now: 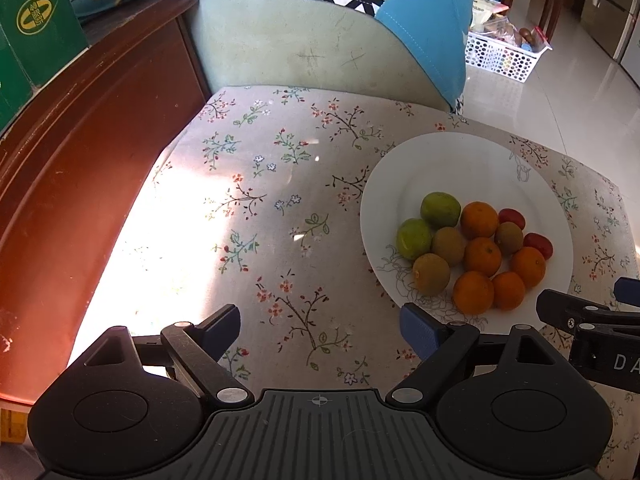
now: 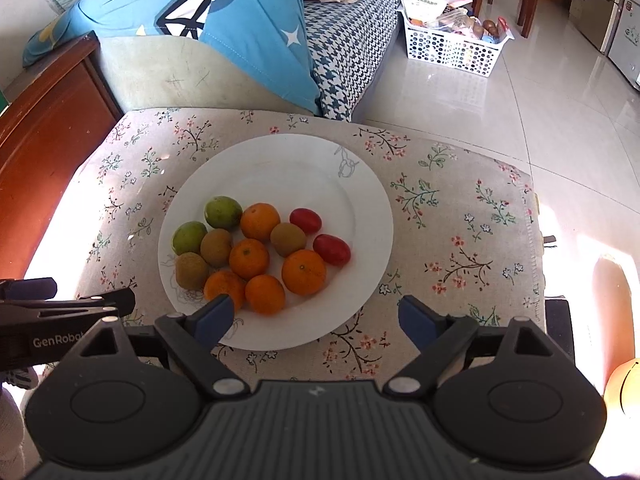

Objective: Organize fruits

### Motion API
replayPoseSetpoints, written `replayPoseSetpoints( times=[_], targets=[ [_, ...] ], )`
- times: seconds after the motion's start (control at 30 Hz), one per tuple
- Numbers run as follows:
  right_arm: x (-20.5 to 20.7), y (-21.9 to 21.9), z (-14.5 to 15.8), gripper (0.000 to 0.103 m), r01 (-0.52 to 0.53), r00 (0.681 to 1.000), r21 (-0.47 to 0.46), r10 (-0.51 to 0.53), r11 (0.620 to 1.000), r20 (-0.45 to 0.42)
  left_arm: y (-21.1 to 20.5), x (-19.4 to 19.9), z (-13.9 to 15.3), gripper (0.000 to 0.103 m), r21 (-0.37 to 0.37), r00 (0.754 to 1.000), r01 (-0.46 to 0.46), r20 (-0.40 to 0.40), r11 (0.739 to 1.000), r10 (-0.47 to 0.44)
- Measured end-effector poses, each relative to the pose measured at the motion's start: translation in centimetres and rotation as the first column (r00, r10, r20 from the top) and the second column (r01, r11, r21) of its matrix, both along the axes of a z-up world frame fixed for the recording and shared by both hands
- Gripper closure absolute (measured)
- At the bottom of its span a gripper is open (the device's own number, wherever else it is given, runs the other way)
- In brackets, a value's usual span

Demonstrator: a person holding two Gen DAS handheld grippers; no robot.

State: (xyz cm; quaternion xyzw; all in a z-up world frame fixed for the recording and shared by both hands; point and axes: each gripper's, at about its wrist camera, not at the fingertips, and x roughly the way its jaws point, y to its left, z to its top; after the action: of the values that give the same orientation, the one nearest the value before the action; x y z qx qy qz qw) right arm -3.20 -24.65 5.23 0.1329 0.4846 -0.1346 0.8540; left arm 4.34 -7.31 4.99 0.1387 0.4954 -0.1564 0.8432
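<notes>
Floral cloth (image 2: 440, 216) covers the low table, sunlit at its left and right edges. Behind it stands a pale green sofa arm (image 1: 280, 40) with a blue cushion (image 2: 240, 20) draped over it, and a dark wooden cabinet (image 1: 80, 140) runs along the left. Farther back on the tiled floor sits a white perforated basket (image 2: 452, 50) full of packets.

A white plate (image 2: 320, 168) rests on the cloth, nearer the right side of the table in the left wrist view. All the fruit lies bunched on the plate's near half: five oranges (image 2: 304, 272), three brown kiwis (image 2: 216, 246), two green fruits (image 2: 223, 212) at the left of the bunch, and two small red tomatoes (image 2: 332, 249) at the right. Most pieces touch their neighbours.

The right gripper (image 2: 316, 318) hangs over the plate's near rim, jaws spread wide and nothing between them; its left finger overlaps the nearest orange in view, though I cannot tell whether it touches. The left gripper (image 1: 320, 326) is over bare cloth just left of the plate, jaws likewise wide apart and empty. Each gripper shows at the edge of the other's view.
</notes>
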Motion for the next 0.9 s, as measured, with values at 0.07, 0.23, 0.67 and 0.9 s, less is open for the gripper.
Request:
replayPoseSetpoints(
  times=[0.07, 0.23, 0.67, 0.9],
  targets=[
    [0.0, 0.1, -0.1, 0.013, 0.002, 1.0, -0.004, -0.002, 1.0, -0.004, -0.1, 0.1, -0.2, 0.015, 0.013, 1.0, -0.004, 0.003, 1.0, 0.004],
    [0.2, 0.4, -0.6, 0.013, 0.011, 1.0, -0.023, -0.012, 1.0, -0.025, -0.7, 0.0, -0.5, 0.014, 0.023, 1.0, 0.013, -0.003, 1.0, -0.013],
    [0.4, 1.1, -1.0, 0.012, -0.007, 0.999, -0.048, 0.005, 0.999, -0.045, -1.6, -0.3, -1.0, 0.014, 0.074, 0.999, 0.033, 0.011, 0.997, -0.034],
    [0.4, 1.6, -1.2, 0.012, -0.023, 0.999, -0.069, 0.02, 0.997, -0.05, -1.6, -0.2, -1.1, 0.014, 0.089, 0.999, 0.028, 0.016, 0.996, -0.03]
  ],
)
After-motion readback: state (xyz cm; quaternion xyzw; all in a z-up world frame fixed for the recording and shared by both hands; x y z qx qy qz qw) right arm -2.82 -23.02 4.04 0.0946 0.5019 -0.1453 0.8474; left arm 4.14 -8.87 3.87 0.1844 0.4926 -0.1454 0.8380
